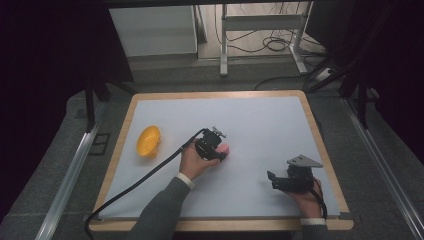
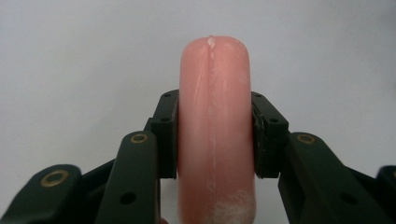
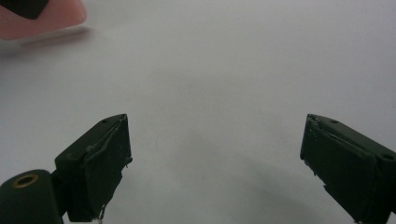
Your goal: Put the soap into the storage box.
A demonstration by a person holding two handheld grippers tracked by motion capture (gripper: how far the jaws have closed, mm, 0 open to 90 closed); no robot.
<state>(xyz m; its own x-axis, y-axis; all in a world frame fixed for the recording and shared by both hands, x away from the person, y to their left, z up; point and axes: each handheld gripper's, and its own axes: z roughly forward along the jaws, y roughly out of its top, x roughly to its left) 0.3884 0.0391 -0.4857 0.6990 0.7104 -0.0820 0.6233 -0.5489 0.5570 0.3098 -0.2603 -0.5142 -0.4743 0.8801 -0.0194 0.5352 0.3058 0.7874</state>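
A pink sausage-shaped thing (image 2: 214, 93) stands lengthwise between my left gripper's (image 2: 215, 135) two black pads, which press on both its sides. In the high view my left gripper (image 1: 220, 150) sits near the middle of the white mat, with the pink sausage (image 1: 225, 148) showing at its tip. My right gripper (image 1: 273, 181) rests low at the right front of the mat, pointing left. Its jaws stand wide apart in the right gripper view (image 3: 215, 158) with bare mat between them. The pink sausage (image 3: 46, 21) shows at that view's top left corner.
A yellow bowl (image 1: 148, 141) lies on the left side of the white mat (image 1: 260, 125), which covers a wood-edged table (image 1: 320, 145). A black cable (image 1: 145, 175) trails from the left gripper toward the front left corner. Desk legs and cords are beyond the far edge.
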